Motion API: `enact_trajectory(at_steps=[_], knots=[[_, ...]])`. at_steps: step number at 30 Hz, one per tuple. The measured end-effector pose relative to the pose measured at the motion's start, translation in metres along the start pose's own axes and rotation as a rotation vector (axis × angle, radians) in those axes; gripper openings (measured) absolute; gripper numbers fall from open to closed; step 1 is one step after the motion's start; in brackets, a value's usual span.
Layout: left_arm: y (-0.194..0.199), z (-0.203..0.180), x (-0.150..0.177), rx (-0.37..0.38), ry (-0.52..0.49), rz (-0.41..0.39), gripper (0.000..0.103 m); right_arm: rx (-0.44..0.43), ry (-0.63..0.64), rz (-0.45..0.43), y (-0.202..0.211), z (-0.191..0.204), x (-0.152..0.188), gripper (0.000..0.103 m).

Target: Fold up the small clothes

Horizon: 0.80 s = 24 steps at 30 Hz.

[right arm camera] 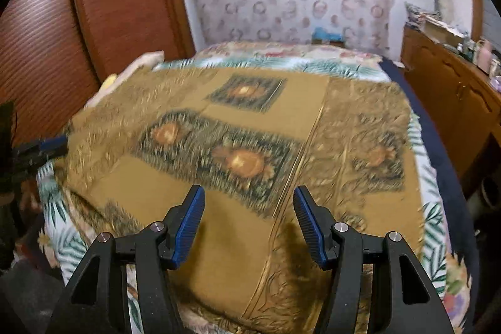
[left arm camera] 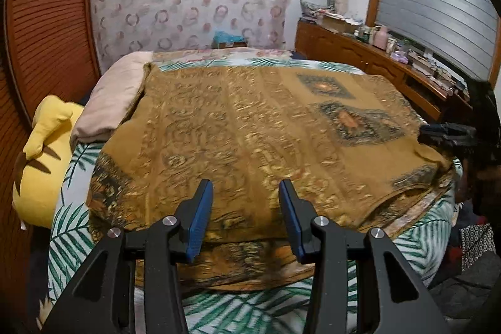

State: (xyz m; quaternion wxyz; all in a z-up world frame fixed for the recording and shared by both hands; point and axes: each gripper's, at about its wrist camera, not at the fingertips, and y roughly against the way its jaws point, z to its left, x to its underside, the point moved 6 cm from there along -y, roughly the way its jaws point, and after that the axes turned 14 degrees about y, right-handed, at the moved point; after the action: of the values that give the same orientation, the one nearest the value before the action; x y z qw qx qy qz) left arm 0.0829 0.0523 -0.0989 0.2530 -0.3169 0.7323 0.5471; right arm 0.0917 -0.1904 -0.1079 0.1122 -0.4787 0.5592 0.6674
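1. The cloth (left arm camera: 250,130) lay spread flat on the bed (left arm camera: 78,227), just ahead of and beneath both tools.
2. The left tool (left arm camera: 245,193) and right tool (right arm camera: 249,202) had their pads apart, holding nothing.
3. It looked soft, light and limp, likely to sag.
4. The near edge or corners seemed best to pinch.

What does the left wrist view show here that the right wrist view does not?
Only the left wrist view shows the yellow plush toy beside the bed, the folded pink blanket and the window shutter.

Only the right wrist view shows the cloth's long lengthwise crease and the bed's dark blue edge.

Both show the brown patterned cloth spread over the leaf-print sheet, the wooden dresser, and an open, empty tool in front.
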Motion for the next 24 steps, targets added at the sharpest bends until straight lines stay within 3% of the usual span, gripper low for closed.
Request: enact_trajectory(at_steps=[3, 7, 15, 21, 24], knots=[[-0.003, 0.016, -0.001, -0.029, 0.031, -0.006, 0.045, -0.034, -0.029, 0.018, -0.010, 0.002, 0.014, 0.061], [0.001, 0.032, -0.002, -0.020, 0.087, -0.017, 0.045, 0.008, -0.005, -0.034, -0.009, 0.002, 0.018, 0.061], [0.010, 0.029, 0.004, -0.046, 0.072, -0.027, 0.045, 0.004, -0.029, -0.080, -0.001, 0.002, 0.025, 0.064], [-0.007, 0.041, 0.017, -0.069, 0.093, 0.008, 0.045, 0.009, -0.016, -0.077, -0.001, 0.006, 0.027, 0.065], [-0.008, 0.048, 0.014, -0.085, 0.092, -0.037, 0.045, 0.016, -0.001, -0.068, -0.001, 0.008, 0.027, 0.067]])
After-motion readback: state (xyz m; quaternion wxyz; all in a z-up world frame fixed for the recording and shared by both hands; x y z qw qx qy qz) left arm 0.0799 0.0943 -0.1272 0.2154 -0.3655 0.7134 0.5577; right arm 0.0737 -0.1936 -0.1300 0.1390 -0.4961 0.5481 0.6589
